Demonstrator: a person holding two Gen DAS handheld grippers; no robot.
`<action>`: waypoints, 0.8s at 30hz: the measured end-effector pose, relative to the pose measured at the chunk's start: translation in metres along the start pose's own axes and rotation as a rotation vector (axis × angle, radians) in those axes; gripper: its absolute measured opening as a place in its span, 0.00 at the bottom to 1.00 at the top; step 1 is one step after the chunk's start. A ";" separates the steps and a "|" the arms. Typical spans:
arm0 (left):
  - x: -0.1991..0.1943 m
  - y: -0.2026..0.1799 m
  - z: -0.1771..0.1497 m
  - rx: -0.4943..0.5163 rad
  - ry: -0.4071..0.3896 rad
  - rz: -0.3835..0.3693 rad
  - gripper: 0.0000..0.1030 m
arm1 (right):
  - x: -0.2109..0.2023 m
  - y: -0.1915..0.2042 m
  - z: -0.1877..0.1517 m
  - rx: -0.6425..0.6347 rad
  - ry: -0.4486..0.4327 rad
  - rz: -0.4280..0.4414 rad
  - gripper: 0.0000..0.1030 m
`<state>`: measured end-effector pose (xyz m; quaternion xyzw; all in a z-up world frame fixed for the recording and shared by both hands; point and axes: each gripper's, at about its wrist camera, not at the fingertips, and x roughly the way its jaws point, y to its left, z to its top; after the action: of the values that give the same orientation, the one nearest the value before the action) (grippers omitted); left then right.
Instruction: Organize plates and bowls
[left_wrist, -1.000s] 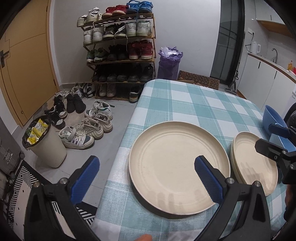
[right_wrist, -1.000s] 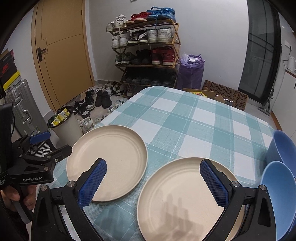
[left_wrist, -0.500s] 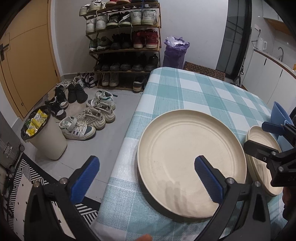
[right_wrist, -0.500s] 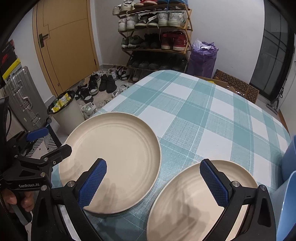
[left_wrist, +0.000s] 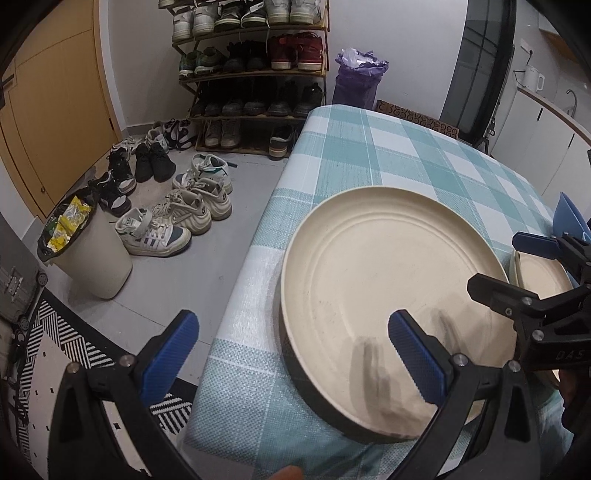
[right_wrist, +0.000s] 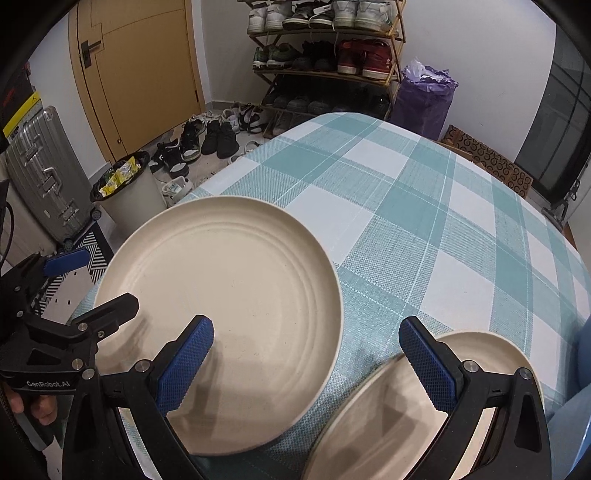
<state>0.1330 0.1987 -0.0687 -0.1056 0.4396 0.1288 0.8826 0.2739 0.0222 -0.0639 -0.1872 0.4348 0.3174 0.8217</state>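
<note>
A large cream plate (left_wrist: 388, 280) lies on the checked table near its left front corner; it also shows in the right wrist view (right_wrist: 229, 306). A second cream plate (right_wrist: 406, 413) lies to its right, partly hidden by fingers, and shows in the left wrist view (left_wrist: 543, 269). A blue bowl (left_wrist: 570, 218) peeks out at the far right. My left gripper (left_wrist: 295, 354) is open, its right finger over the large plate's near rim, its left finger beyond the table edge. My right gripper (right_wrist: 306, 365) is open, straddling the gap between both plates.
The table (right_wrist: 424, 206) carries a teal and white checked cloth. On the floor to the left are a bin (left_wrist: 88, 251), loose shoes (left_wrist: 177, 218), a shoe rack (left_wrist: 255, 74) and a suitcase (right_wrist: 44, 177). A purple bag (right_wrist: 424, 92) stands behind the table.
Both grippers have dropped lower and closer to the plates, which now look larger. The right gripper shifted left, from over the right plate to between the two. Both stay open.
</note>
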 end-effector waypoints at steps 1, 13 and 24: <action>0.001 0.000 0.000 -0.002 0.004 -0.001 1.00 | 0.003 0.000 0.000 -0.003 0.006 -0.001 0.99; 0.010 0.004 -0.003 -0.020 0.047 -0.001 1.00 | 0.014 0.003 0.004 -0.028 0.040 0.006 0.99; 0.005 0.011 -0.007 -0.046 0.049 -0.048 0.97 | 0.014 0.004 0.003 -0.033 0.051 0.021 0.92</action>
<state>0.1273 0.2080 -0.0777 -0.1398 0.4553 0.1150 0.8717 0.2784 0.0321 -0.0745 -0.2044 0.4523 0.3280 0.8038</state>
